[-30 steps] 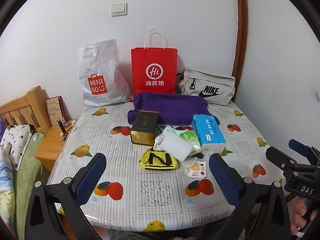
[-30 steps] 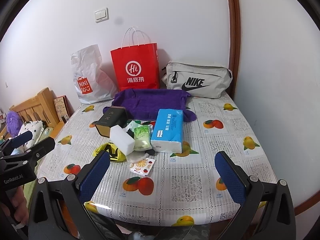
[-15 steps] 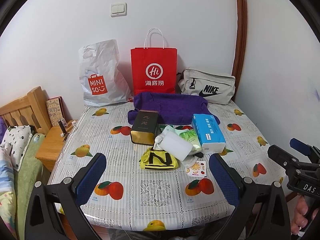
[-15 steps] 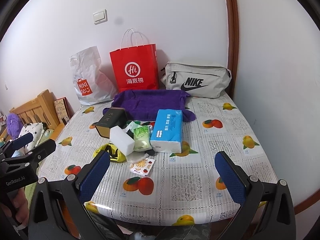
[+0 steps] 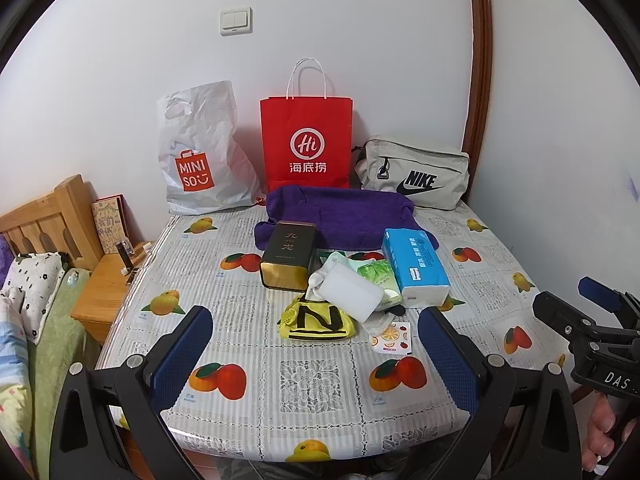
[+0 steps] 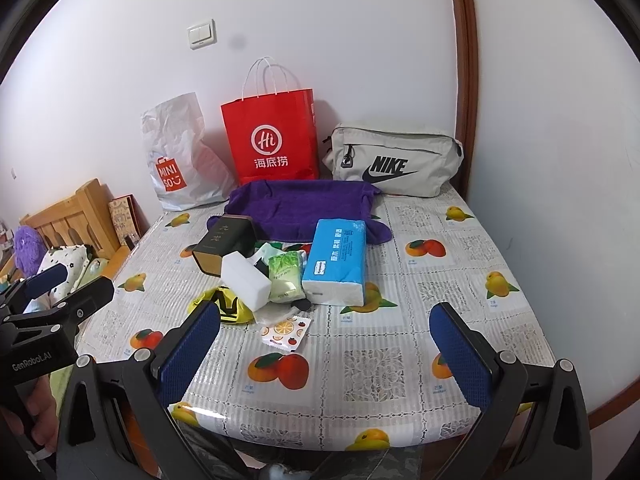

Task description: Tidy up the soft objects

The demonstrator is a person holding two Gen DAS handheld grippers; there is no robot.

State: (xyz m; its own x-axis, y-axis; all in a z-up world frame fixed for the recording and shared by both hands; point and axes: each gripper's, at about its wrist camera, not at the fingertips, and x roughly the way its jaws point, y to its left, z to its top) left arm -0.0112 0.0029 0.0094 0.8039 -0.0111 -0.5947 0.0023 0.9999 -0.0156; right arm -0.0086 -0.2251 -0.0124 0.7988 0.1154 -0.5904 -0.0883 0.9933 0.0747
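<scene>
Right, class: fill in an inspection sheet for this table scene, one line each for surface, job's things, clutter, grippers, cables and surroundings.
Surface: table under a fruit-print cloth.
Job's things: purple towel at the back; blue tissue pack, green packet, white sponge and yellow cloth bunched mid-table.
Clutter: dark tin, small fruit-print sachet.
Grippers: left gripper and right gripper both open, holding nothing, near the front edge.
Cables: nothing seen.
Surroundings: white plastic bag, red paper bag, grey pouch against the wall; bed at left.

L gripper (image 5: 316, 356) & R gripper (image 6: 326, 354): both wide open, holding nothing, side by side, up in air.
</scene>
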